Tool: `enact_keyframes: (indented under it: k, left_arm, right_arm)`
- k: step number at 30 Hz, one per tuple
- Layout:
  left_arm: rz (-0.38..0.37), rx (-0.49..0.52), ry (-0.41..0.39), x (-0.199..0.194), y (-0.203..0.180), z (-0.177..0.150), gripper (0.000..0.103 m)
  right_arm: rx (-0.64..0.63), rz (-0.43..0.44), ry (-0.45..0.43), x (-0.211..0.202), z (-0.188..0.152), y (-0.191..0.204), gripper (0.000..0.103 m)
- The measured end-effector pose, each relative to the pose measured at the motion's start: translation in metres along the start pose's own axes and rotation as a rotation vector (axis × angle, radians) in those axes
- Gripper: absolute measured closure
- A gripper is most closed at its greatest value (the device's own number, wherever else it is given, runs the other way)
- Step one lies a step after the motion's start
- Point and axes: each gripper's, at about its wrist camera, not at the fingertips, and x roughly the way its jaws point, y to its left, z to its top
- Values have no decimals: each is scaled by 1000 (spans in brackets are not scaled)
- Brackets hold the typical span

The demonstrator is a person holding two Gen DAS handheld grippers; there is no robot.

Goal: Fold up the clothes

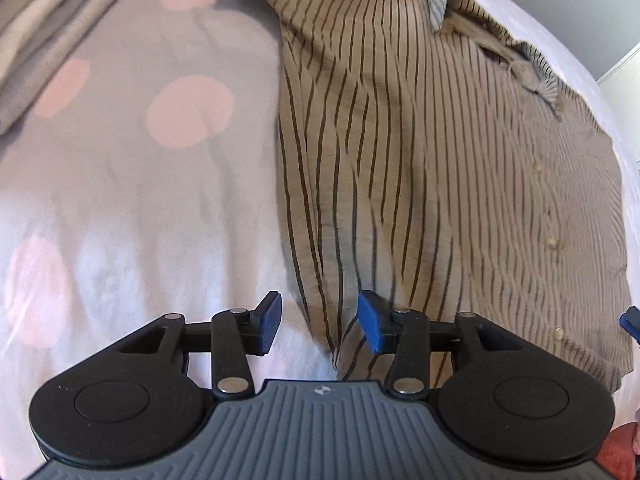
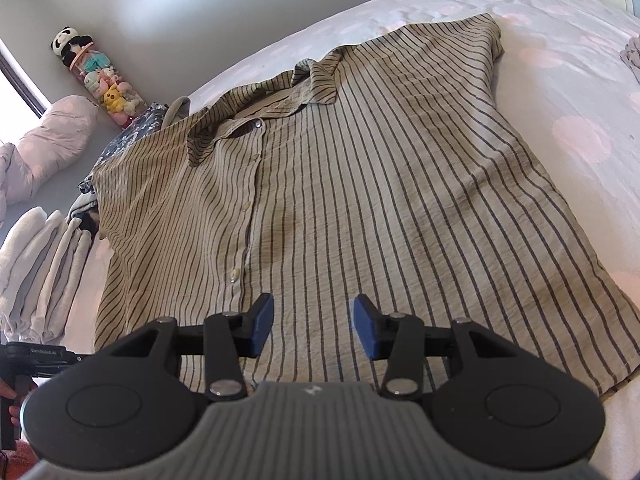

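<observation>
Left gripper [image 1: 318, 326]: jaws apart, blue pads [image 1: 269, 322] holding nothing, poised above the side edge of the striped shirt [image 1: 460, 184]; one pad lies over the bedspread [image 1: 132, 200], the other over the cloth near the hem corner. Right gripper [image 2: 314, 330]: jaws likewise apart and empty, poised above the lower front of the striped shirt [image 2: 360, 184], just beside the button placket [image 2: 246, 216].

The shirt, tan with dark vertical stripes, lies spread flat and face up on the bed, buttoned, collar [image 2: 280, 96] at the far end from the right wrist view and hem nearest the gripper. One short sleeve [image 2: 486, 36] extends toward the far right; the opposite shoulder reaches the bed's edge. The bedspread [image 2: 580, 80] is pale with pink dots.

In the left wrist view, folded beige cloth [image 1: 52, 28] sits at the upper left, well apart from the shirt. In the right wrist view, a stack of folded pale garments [image 2: 40, 264] lies at the left, a pink pillow [image 2: 52, 136] beyond it, and a clear tube of plush toys [image 2: 100, 80] topped by a panda stands against the grey wall [image 2: 224, 12].
</observation>
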Motion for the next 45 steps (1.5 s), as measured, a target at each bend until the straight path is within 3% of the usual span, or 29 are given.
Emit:
enact_keyframes:
  k: [2,4,7,13,17,25,29,31,38,45]
  left_arm:
    - [6,5,-1,7,-1,-1,75]
    - [2,19,-13,7,-1,-1,93]
    - [-13,30,-17,-5,1,-1,102]
    - [-11,71,-7,-42,7,4,103]
    - [73,119,33,-56,18,8,103]
    - [204,118,124,-20,42,-2,103]
    - [173,51,97,-21,54,-5,103]
    - [147,69,66,-33,49,-6,103]
    - [19,315,-15,-69,-31,-18,94]
    - [-91,615,-11,-70,-118,-63,86]
  right_arm:
    - [19,-5,4,3,1,-3,55]
    - [38,-6,8,6,2,-7,55]
    - [60,-5,14,9,3,-10,55]
    - [59,0,17,7,2,-10,55]
    - [58,4,17,6,2,-9,55]
    - [70,6,4,3,1,-12,55]
    - [57,-10,5,3,1,-9,55]
    - [30,-11,14,3,1,-5,55]
    - [-227,22,86,-4,-2,37,55]
    - [-522,67,274,-15,-36,91,56]
